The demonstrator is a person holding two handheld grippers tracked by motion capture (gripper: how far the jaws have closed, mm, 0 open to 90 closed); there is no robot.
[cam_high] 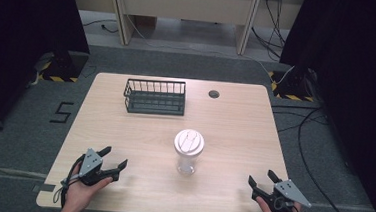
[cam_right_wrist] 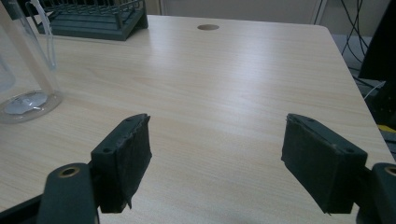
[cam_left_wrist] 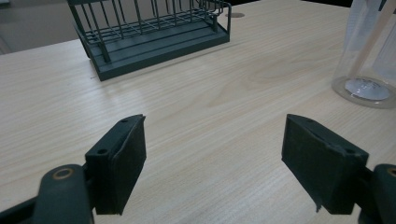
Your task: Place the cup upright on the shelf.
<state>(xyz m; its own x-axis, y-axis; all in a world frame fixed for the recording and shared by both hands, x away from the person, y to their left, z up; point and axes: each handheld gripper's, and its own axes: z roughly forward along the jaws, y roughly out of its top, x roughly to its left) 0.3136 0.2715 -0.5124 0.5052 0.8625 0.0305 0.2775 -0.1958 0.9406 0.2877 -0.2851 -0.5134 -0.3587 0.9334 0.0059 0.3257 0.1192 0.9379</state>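
Observation:
A clear plastic cup [cam_high: 188,151] with a white lid stands upright in the middle of the wooden table [cam_high: 235,124]. Its base shows at the right edge of the left gripper view [cam_left_wrist: 366,70] and at the left edge of the right gripper view [cam_right_wrist: 23,84]. A dark wire basket [cam_high: 155,96] sits at the back of the table, also in the left gripper view [cam_left_wrist: 154,32]. My left gripper [cam_high: 114,163] rests open near the front left, with nothing between its jaws. My right gripper [cam_high: 261,180] is open at the front right, equally bare.
A round cable hole [cam_high: 214,94] lies at the back of the table, right of the basket. Cables run over the floor to the right. Desk legs and dark curtains stand beyond the table.

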